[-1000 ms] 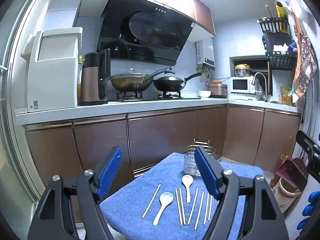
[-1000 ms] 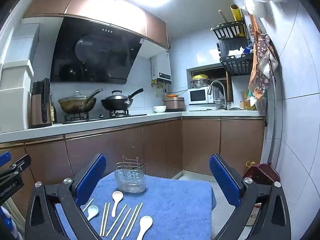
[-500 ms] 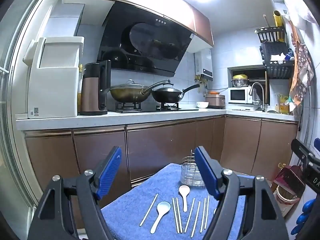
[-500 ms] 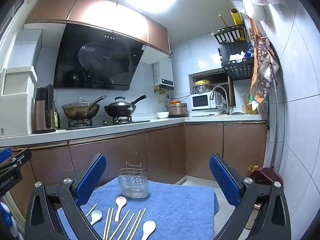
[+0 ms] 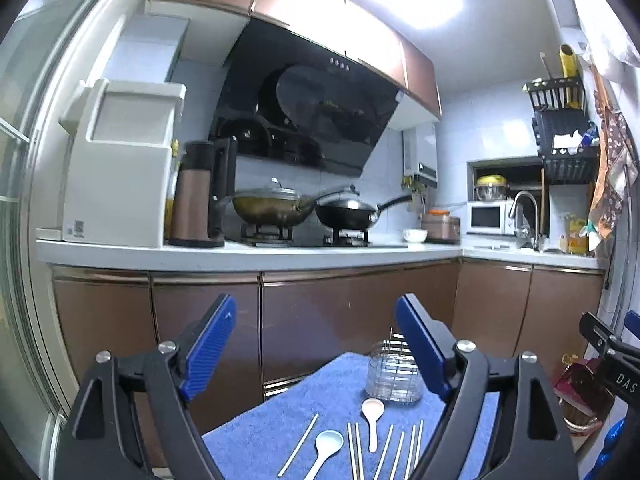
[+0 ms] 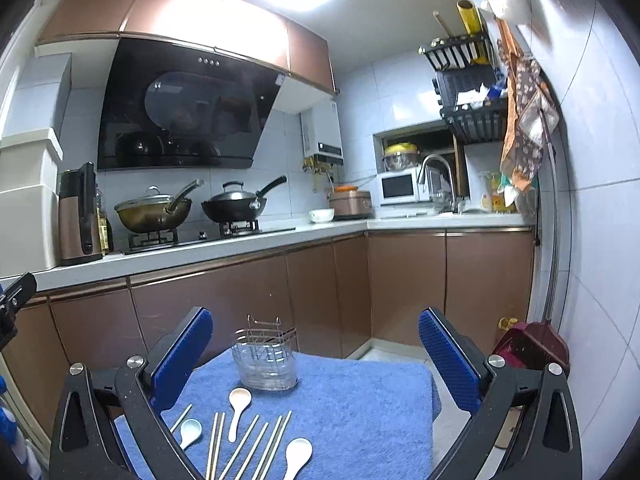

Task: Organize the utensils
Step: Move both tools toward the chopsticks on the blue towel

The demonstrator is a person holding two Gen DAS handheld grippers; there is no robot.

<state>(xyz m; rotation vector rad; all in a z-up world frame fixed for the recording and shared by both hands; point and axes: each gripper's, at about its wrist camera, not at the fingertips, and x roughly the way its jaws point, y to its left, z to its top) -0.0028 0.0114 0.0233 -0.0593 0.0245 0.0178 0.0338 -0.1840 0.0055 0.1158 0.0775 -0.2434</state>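
Hovering level, nothing gripped | left gripper (image 5: 316,346) jaws just widened, empty; right gripper (image 6: 316,350) wide open, empty | pale chopsticks (image 6: 248,446) and white ceramic spoons (image 6: 239,403) lie below on blue towel (image 6: 360,400), long axes pointing away toward clear wire-framed utensil holder (image 6: 266,364) | right looks nearer

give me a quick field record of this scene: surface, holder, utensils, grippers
surface: blue towel covering a small table
holder: clear utensil holder with wire insert, upright at the towel's far side, no utensils seen in it
spoons: three white spoons, lying flat on the towel
chopsticks: several chopsticks, loose in a rough row among the spoons
left gripper: open, jaws just opened wider, nothing between them
right gripper: open, empty, above the towel's near side
progress: nothing sorted yet
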